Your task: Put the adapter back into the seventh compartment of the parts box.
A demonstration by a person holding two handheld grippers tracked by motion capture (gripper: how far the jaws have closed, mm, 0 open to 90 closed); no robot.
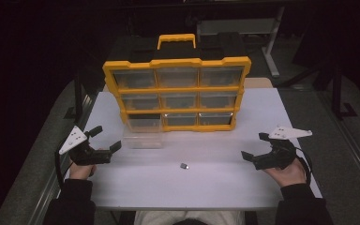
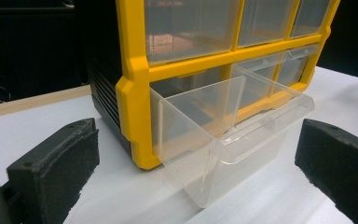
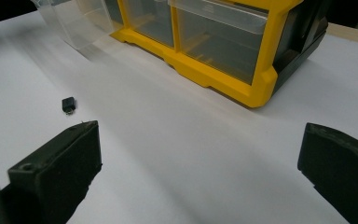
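A yellow organizer (image 1: 176,93) with clear drawers and a yellow carry handle stands upright at the upper middle of the high view, on a white desk (image 1: 215,183). Its lower-left drawer (image 1: 143,133) is pulled out toward the bottom of the frame, clear plastic, resting on the desk surface; nothing can be made out inside it. In the left gripper view the same drawer (image 2: 223,140) sits in the centre, sticking out of the yellow frame's corner.

A small dark part (image 1: 184,165) lies alone on the desk just below the middle of the high view — well apart from the organizer and roughly between the two grippers. In the right gripper view it (image 3: 68,103) shows at the left, beyond the left jaw.

The left gripper (image 1: 104,139) is at the lower left of the high view, held in a hand (image 1: 80,169), its jaws spread wide with nothing between them; it points toward the pulled-out drawer, near it but not touching. The right gripper (image 1: 255,146) is at the lower right, also held in a hand (image 1: 288,172) — jaws wide apart, holding nothing, over bare desk.
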